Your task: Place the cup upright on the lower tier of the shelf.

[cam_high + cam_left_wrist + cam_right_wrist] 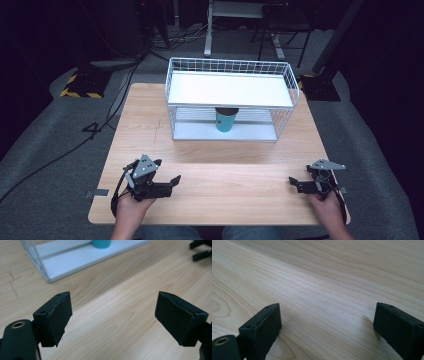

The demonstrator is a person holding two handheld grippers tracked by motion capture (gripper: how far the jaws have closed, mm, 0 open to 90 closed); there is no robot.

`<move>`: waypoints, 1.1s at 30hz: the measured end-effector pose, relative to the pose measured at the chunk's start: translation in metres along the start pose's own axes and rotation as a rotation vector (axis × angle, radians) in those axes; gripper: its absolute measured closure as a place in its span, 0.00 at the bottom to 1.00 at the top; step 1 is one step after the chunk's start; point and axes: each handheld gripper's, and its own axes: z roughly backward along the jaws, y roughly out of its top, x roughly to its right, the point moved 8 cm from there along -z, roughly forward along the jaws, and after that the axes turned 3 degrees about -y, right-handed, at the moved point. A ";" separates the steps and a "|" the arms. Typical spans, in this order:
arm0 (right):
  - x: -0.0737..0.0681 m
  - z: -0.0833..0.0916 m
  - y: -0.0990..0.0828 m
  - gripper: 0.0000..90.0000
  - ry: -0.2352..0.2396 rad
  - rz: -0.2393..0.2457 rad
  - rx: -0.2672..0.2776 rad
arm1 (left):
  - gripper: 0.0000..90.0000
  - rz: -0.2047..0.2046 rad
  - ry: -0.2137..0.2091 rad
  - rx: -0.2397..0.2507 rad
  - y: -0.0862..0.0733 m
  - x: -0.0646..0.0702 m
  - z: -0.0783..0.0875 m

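Pale wooden bench (pixel 220 192) is lying bare between the left tool (pixel 172 181), jaws apart and empty near the front edge, and the right tool (pixel 292 183), likewise apart. The teal cup (pixel 225 120) is standing upright on the wire rack's (pixel 230 67) lower shelf, well apart from both.

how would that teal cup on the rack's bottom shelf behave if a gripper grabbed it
The teal cup looks like thin paper, so probably light and easily crushed. It stands upright and taller than wide, so a sideways nudge might tip it. The upper shelf sits close above, so lifting room seems tight.
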 end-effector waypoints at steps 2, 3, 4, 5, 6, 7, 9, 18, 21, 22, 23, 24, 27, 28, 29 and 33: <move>0.000 0.000 0.000 0.09 0.000 0.001 0.000 | 0.17 0.000 0.002 -0.022 -0.008 -0.002 -0.002; 0.000 0.000 0.000 0.09 0.000 0.000 0.000 | 0.17 -0.010 0.000 -0.043 -0.014 -0.004 -0.003; 0.000 0.000 0.000 0.09 0.000 0.000 0.000 | 0.17 -0.008 -0.001 -0.041 -0.017 -0.005 -0.003; 0.000 0.000 0.000 0.09 0.000 0.000 0.000 | 0.17 -0.008 -0.001 -0.041 -0.017 -0.005 -0.003; 0.000 0.000 0.000 0.09 0.000 0.001 0.001 | 0.17 0.004 -0.004 -0.058 -0.024 -0.008 -0.004; 0.000 0.000 0.000 0.09 0.000 0.001 0.001 | 0.17 0.010 -0.007 -0.064 -0.029 -0.009 -0.005; 0.000 0.000 0.000 0.09 0.000 0.001 0.001 | 0.17 0.032 0.000 -0.084 -0.037 -0.012 -0.008; 0.000 0.000 0.000 0.09 -0.001 0.001 0.000 | 0.17 0.061 0.013 -0.173 -0.065 -0.024 -0.023; 0.000 0.000 0.000 0.09 0.000 0.001 0.001 | 0.17 0.056 0.017 -0.194 -0.070 -0.025 -0.027; 0.000 0.000 0.000 0.09 0.000 0.001 0.001 | 0.17 0.053 0.020 -0.216 -0.075 -0.026 -0.030; 0.000 0.000 0.000 0.09 0.000 0.001 0.000 | 0.17 0.040 0.024 -0.218 -0.076 -0.026 -0.030; 0.000 0.000 0.000 0.09 0.000 0.001 0.000 | 0.16 0.032 0.034 -0.207 -0.076 -0.026 -0.032; 0.000 0.000 0.000 0.09 0.000 0.001 0.001 | 0.16 0.003 0.048 -0.209 -0.077 -0.027 -0.033; 0.000 0.000 0.000 0.09 0.000 0.000 0.000 | 0.14 -0.017 0.061 -0.201 -0.077 -0.028 -0.034; 0.000 0.000 0.000 0.09 0.000 0.001 0.000 | 0.13 -0.017 0.061 -0.201 -0.077 -0.028 -0.034; 0.000 0.000 0.000 0.09 0.000 0.001 0.000 | 0.11 -0.020 0.053 -0.205 -0.077 -0.030 -0.035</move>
